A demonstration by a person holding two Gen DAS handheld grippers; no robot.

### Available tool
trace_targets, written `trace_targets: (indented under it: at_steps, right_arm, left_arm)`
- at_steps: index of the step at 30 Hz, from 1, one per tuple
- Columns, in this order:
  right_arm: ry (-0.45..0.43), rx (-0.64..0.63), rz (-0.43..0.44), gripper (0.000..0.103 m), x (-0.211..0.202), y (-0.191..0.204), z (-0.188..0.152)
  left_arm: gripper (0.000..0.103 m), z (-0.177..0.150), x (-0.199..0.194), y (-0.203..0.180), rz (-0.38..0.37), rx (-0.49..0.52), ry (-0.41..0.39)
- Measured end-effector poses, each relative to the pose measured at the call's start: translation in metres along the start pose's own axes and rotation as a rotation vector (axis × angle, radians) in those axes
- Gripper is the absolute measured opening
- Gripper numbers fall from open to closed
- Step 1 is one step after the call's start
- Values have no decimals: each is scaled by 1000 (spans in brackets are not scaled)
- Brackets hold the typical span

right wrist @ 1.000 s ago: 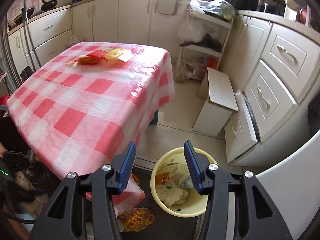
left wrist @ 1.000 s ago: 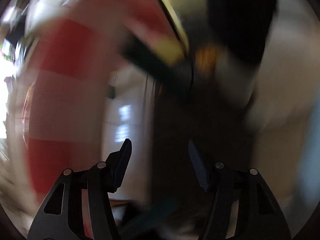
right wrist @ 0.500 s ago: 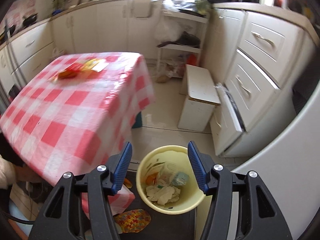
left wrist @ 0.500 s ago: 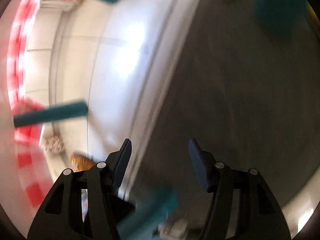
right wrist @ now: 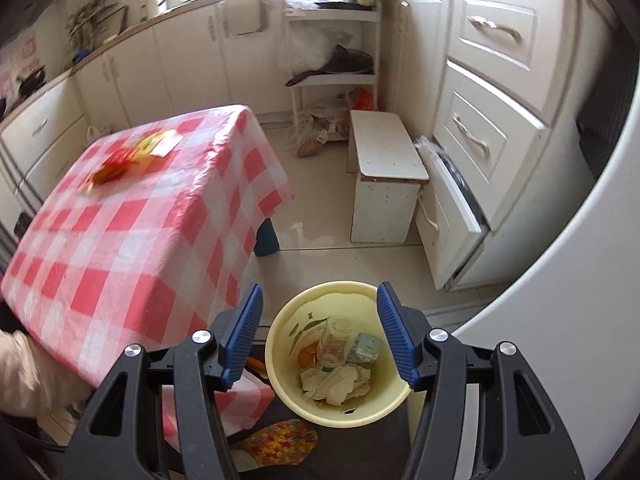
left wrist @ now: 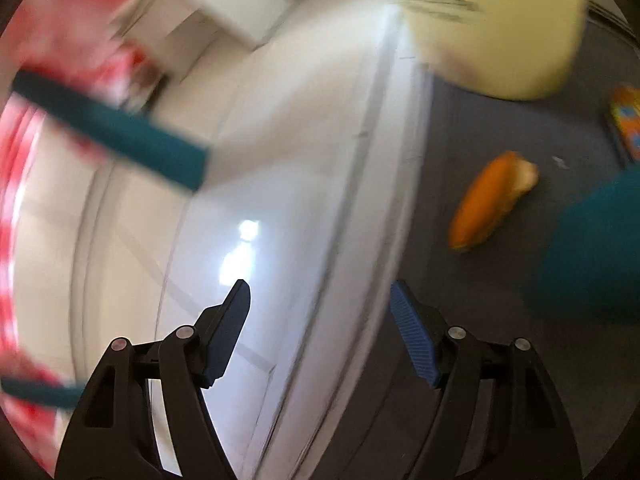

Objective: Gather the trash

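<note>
Two grippers, both empty, near the yellow bin.
Left gripper (left wrist: 320, 336) has its fingers opening above the floor, nothing between them, orange scrap (left wrist: 490, 200) on the dark mat; right gripper (right wrist: 319, 332) hangs fingers wide over the trash-filled bin (right wrist: 280, 376), wrappers (right wrist: 132, 156) on the checkered tabletop (right wrist: 132, 240).

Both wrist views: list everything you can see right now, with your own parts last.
bin: one, pale yellow, on the floor beside the table
trash in bin: several pieces, white, clear, green
table: one, red-and-white checked cloth
wrappers: a few, red and yellow, on the table
orange wrapper: one, on the dark floor
stool: one, white, by the drawers
left gripper: opening, empty
right gripper: open, empty, above the bin
</note>
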State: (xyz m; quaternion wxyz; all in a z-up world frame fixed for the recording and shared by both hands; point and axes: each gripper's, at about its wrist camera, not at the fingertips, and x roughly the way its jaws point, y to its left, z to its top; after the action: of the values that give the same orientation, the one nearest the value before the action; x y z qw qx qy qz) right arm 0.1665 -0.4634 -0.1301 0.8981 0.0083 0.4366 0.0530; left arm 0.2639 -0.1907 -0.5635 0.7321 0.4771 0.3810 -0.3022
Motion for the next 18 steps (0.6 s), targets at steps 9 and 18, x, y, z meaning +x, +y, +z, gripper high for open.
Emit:
trace_targets:
  at_steps: [9,18]
  right_arm:
    - [9,78,22,58,6,-7,4]
    - [3,108,40,58,7,-7,9]
  left_arm:
    - [70,20,-11,-26,-36,138,-140]
    - [71,42,16,-59,-24,153,-70]
